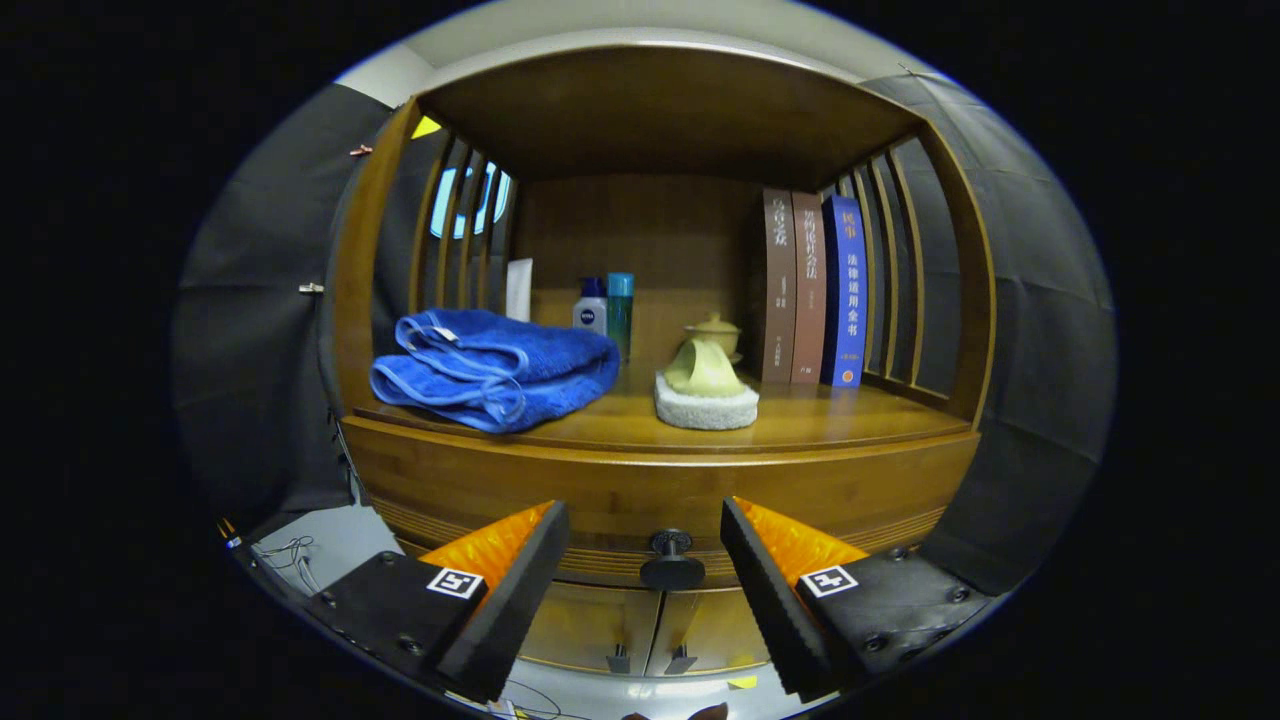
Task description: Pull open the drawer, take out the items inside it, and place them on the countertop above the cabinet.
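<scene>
Drawer point(660, 500) closed, contents hidden, knob point(672, 560) between released tongs point(645, 545), untouched

The gripper point(645, 545) is held level and points straight ahead. Its two fingers point(510, 590) are spread wide apart, one on each side. Nothing is held between them. The fingers touch nothing.
</scene>
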`<action>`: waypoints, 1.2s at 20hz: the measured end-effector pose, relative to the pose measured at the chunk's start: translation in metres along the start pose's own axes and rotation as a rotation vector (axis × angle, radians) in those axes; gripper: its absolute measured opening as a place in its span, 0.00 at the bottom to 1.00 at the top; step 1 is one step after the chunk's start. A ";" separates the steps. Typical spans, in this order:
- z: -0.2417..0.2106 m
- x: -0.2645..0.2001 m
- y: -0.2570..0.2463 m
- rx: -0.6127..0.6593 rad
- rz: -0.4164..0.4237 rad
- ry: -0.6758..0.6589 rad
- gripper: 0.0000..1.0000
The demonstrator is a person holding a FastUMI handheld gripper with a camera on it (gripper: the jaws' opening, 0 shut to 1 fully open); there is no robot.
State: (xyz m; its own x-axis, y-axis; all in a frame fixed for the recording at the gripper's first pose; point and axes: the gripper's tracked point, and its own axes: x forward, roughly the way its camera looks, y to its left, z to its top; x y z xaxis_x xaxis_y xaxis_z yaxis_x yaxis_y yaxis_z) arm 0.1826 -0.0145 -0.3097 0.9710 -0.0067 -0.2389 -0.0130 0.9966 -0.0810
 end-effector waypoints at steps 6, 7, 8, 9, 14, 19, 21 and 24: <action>0.062 -0.067 0.005 0.035 0.017 -0.052 0.99; 0.071 -0.078 0.004 0.039 0.017 -0.052 0.99; 0.082 -0.087 0.004 0.047 0.023 -0.058 0.99; 0.092 -0.097 0.004 0.046 0.027 -0.067 0.99; 0.135 -0.142 -0.001 0.019 0.027 -0.122 0.99; 0.172 -0.178 -0.007 0.056 0.019 -0.164 0.99; 0.178 -0.185 -0.009 0.073 0.016 -0.165 0.99; 0.181 -0.191 -0.011 0.075 0.018 -0.155 0.99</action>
State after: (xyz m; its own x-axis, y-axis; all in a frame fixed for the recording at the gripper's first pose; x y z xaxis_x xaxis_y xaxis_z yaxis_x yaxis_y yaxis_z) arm 0.0402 -0.0095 -0.0883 0.9960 0.0181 -0.0870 -0.0185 0.9998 -0.0044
